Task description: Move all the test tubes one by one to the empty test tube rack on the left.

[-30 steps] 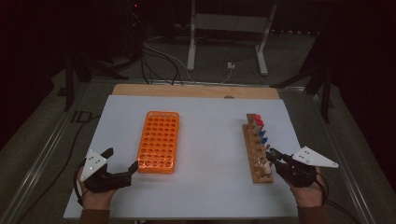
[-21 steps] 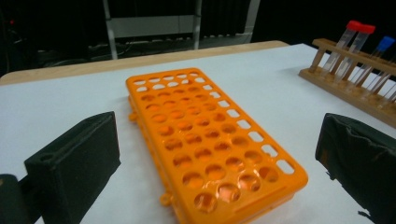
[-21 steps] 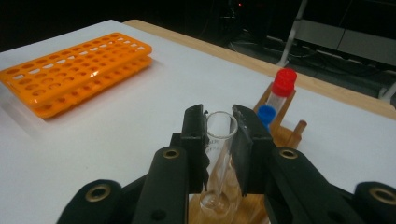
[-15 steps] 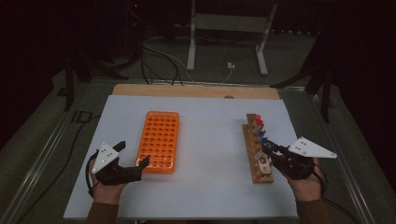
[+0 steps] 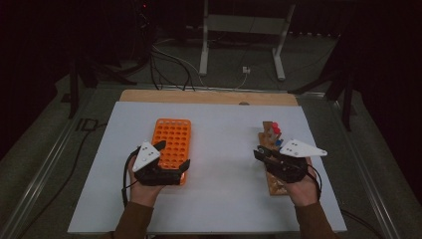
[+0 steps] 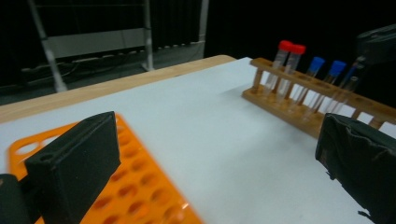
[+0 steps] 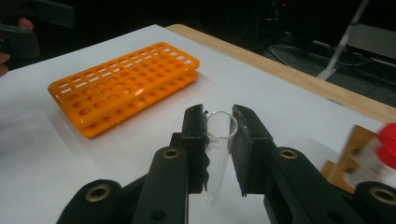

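The white worktop (image 5: 224, 149) carries the orange rack (image 5: 171, 144), steadied at its near end by the spread left claw (image 5: 171, 157); the wooden rack (image 6: 303, 100) keeps capped tubes upright; the right claw (image 7: 219, 123) pinches a clear tube (image 7: 218, 149), likely bound for the orange rack.

An orange tube rack (image 5: 171, 147) sits at nine o'clock on the white table (image 5: 224, 129); the brown wooden rack (image 6: 306, 105) holds red-capped (image 6: 289, 46) and blue-capped tubes (image 6: 327, 64).
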